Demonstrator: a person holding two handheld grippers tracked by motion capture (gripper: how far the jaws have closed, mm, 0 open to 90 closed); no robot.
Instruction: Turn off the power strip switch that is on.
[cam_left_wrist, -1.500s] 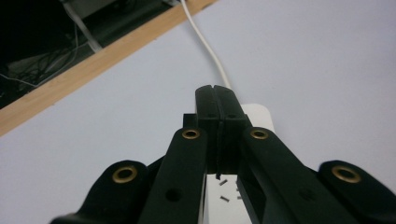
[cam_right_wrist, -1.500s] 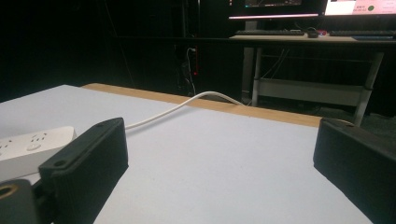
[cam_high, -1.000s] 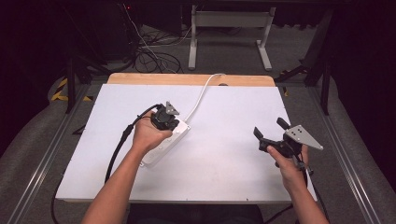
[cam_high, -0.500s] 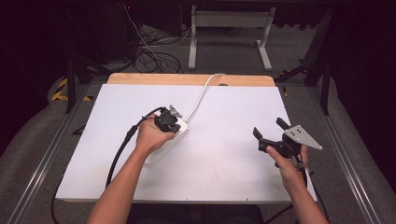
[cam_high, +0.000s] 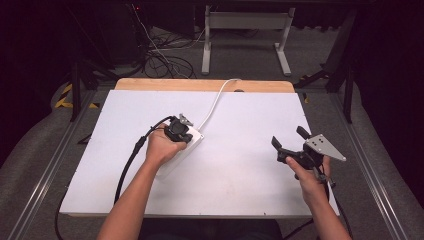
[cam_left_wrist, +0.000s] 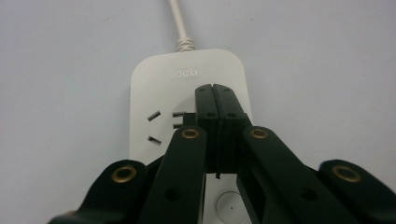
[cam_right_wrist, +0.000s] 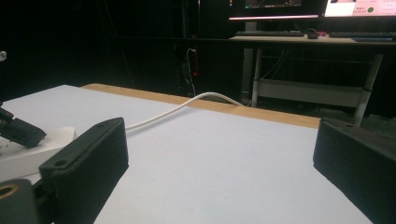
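L gripper (cam_left_wrist: 215, 93) closed, on power strip (cam_left_wrist: 163, 93) | R gripper (cam_high: 292, 140) open

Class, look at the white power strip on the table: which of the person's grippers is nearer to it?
Left. The left gripper is over the power strip, jaws shut beside its socket holes. The right gripper is off to its right, jaws open above the table.

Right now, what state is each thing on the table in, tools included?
Power strip: flat on the white table, sockets empty, nothing plugged in.
Power strip cable: attached, running off the far edge.
Round button: on the strip, under the left tool; pressed or not, cannot tell.
Left tool: shut, tips over the strip's top face.
Right tool: open, empty, held above the table.
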